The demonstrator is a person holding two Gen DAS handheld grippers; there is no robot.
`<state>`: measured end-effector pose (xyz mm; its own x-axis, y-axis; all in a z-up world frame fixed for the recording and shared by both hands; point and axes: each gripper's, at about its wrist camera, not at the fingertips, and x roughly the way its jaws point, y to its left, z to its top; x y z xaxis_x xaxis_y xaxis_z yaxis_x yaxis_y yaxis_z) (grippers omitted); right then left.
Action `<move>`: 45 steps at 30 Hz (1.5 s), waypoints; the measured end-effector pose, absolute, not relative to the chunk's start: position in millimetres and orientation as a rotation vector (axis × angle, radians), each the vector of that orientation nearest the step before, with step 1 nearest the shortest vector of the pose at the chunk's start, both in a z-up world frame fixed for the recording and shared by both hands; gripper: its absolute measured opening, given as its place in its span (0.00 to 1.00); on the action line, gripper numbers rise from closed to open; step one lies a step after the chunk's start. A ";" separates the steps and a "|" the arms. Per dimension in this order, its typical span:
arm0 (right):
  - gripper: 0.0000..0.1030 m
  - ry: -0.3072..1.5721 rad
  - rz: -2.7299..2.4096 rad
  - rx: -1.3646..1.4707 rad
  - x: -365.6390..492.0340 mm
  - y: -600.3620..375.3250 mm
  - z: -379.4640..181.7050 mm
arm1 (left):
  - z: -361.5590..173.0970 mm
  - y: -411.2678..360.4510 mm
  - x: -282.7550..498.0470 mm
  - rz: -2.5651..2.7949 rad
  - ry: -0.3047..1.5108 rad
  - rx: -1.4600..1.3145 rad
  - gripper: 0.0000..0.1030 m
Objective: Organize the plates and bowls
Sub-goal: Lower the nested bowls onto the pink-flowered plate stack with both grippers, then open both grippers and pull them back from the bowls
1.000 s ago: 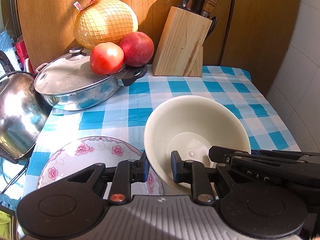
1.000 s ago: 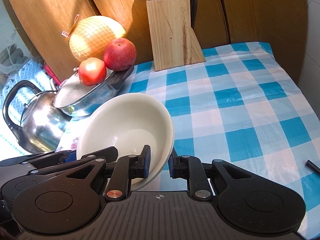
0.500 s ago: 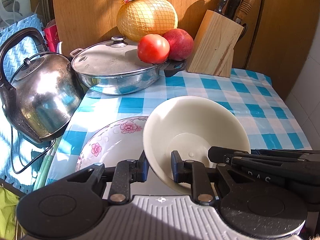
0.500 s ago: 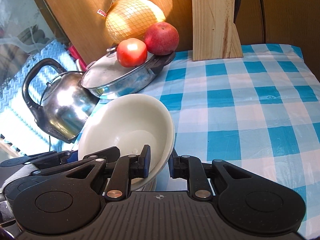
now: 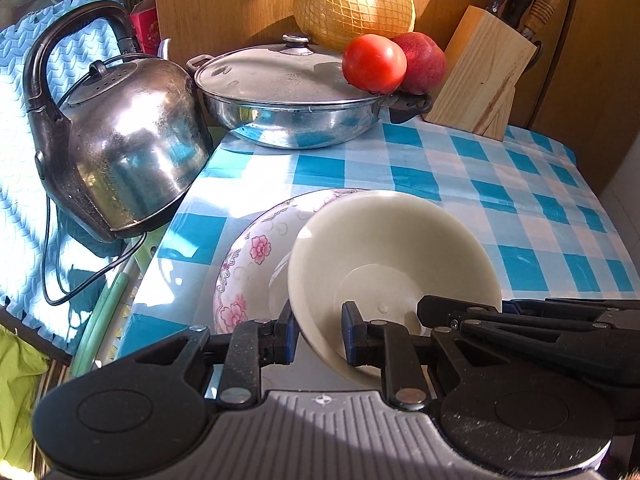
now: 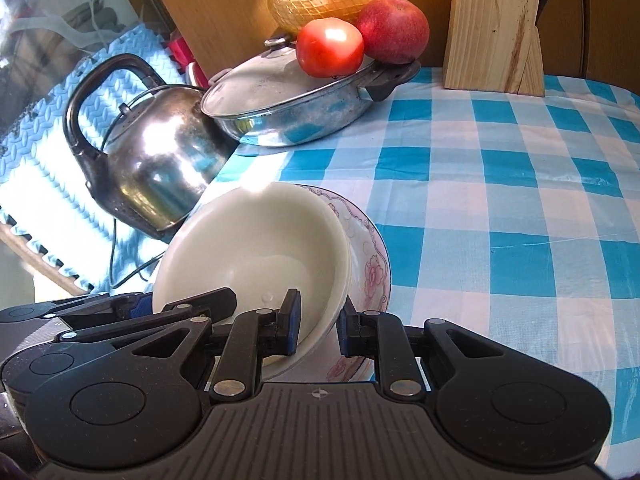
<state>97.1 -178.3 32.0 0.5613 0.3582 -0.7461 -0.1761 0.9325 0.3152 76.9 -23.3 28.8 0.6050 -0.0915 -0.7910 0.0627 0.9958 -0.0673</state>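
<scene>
**Currently: cream bowl over floral plate, both grippers engaged**

Currently the cream bowl [image 5: 394, 264] is tilted over the floral plate [image 5: 248, 264] at the near-left edge of the checked surface [image 5: 500, 184]. The left hand-held gripper [image 5: 318, 336] pinches the bowl's near rim, one pad inside and one outside. The right hand-held gripper [image 6: 318, 326] likewise straddles and pinches the rim.

Recommended practice, by judgement: level the bowl before lowering, centre it in the plate's well, then release both grips together; the plate sits close to the edge beside the kettle [image 5: 120, 140].

Change noted: compared with a second ago, the views have swung left. The kettle is fully in frame, and the bowl, previously beside the plate, now overlaps it.
</scene>
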 end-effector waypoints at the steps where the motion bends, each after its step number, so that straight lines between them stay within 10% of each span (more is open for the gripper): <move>1: 0.24 0.929 0.318 0.210 97.6 -176.3 30.7 | 27.4 -21.7 77.3 -0.088 0.920 -0.035 0.15; 45: 0.51 0.675 0.285 0.189 -18.0 -187.3 68.2 | 68.1 7.1 -35.4 -0.060 0.793 -0.041 0.31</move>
<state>-18.0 -187.3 68.2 0.7443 0.3197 -0.5864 -0.1979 0.9441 0.2636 -35.4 7.1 68.1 0.7000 -0.0694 -0.7108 0.0386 0.9975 -0.0594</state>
